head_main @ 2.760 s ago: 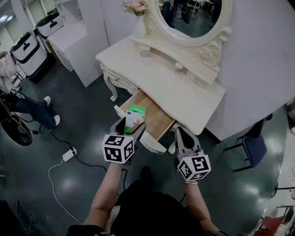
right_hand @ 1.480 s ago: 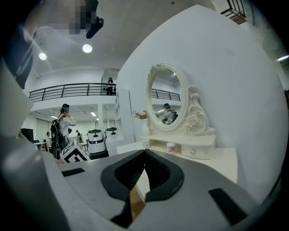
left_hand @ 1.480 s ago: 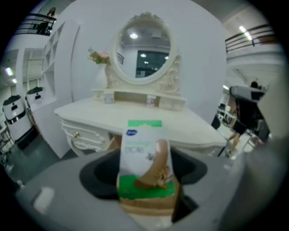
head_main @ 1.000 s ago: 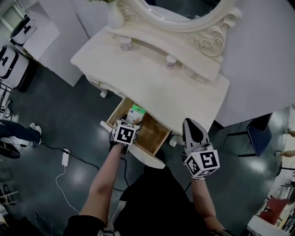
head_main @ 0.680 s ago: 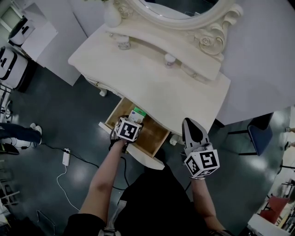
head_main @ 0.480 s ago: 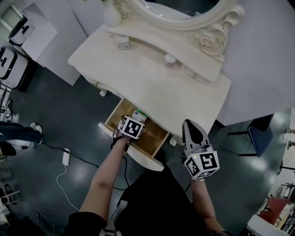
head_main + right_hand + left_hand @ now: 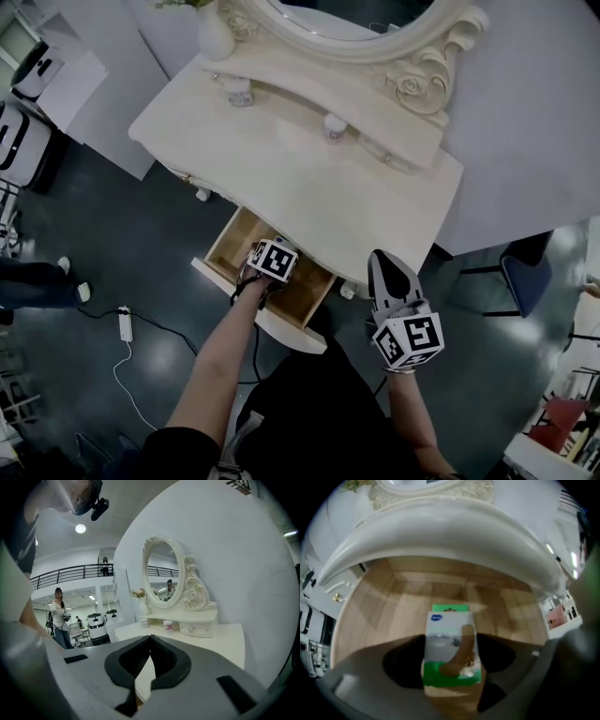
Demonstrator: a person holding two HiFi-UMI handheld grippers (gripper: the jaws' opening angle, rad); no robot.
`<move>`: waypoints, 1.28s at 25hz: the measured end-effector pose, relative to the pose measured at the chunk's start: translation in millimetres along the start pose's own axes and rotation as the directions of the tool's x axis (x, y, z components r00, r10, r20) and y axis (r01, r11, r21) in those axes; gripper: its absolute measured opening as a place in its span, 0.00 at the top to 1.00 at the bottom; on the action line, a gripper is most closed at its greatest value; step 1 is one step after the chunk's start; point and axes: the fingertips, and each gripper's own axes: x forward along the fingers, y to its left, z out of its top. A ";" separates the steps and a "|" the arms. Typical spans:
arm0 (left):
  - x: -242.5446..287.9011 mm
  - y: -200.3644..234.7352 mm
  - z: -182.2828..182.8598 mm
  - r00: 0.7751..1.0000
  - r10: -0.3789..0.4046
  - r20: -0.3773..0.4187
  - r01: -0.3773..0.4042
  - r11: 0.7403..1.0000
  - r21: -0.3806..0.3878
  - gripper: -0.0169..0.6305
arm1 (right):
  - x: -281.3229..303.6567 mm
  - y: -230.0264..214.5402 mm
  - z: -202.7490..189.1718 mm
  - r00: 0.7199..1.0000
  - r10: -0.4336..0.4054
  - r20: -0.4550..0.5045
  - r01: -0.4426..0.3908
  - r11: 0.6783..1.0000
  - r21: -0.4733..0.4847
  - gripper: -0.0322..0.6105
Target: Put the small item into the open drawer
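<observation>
You face a cream dressing table (image 7: 309, 192) standing on a dark, glossy floor (image 7: 122, 216). Its broad top is mostly bare in front of the oval mirror (image 7: 412, 70). Close to the mirror's foot stand a white vase (image 7: 215, 37) and two small jars (image 7: 238, 91), the vase at the mirror's left end and the second jar nearer its middle. At the table edge farthest from the mirror, a drawer (image 7: 228, 251) is pulled out, showing a pale wooden bottom. On the floor beyond the drawer, well away from the mirror, lies a white power strip (image 7: 123, 323) with its cable.
</observation>
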 end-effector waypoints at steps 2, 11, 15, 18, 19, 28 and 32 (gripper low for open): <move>5.0 -1.0 -1.5 1.000 -0.001 -0.008 0.001 1.000 0.009 0.43 | -0.5 -2.0 0.7 1.000 -0.003 0.000 0.003 1.000 0.000 0.95; 7.8 -0.9 -1.7 1.000 0.003 -0.015 -0.002 1.000 0.025 0.42 | -0.4 -4.2 -3.2 1.000 -0.002 -0.010 0.002 1.000 0.006 0.95; -3.6 -1.3 5.0 1.000 0.003 0.029 -0.003 1.000 0.016 0.39 | 0.3 1.9 -1.7 1.000 0.009 -0.008 -0.009 1.000 0.001 0.95; -24.0 2.8 12.1 0.997 0.017 0.072 -0.016 1.000 -0.014 0.39 | 1.6 7.5 2.1 1.000 0.021 0.002 -0.021 1.000 -0.001 0.95; -33.2 5.1 13.4 0.996 0.028 0.087 -0.025 0.999 -0.031 0.41 | 1.9 9.3 3.6 1.000 0.025 0.005 -0.025 1.000 -0.002 0.95; -139.4 15.9 47.6 0.903 0.090 0.420 -0.037 0.990 -0.134 0.60 | -1.8 30.3 23.2 0.997 0.052 0.056 -0.050 0.998 -0.035 0.95; -188.2 17.8 57.7 0.835 0.135 0.533 -0.056 0.985 -0.162 0.69 | -7.3 35.6 29.4 0.996 0.051 0.077 -0.047 0.998 -0.045 0.95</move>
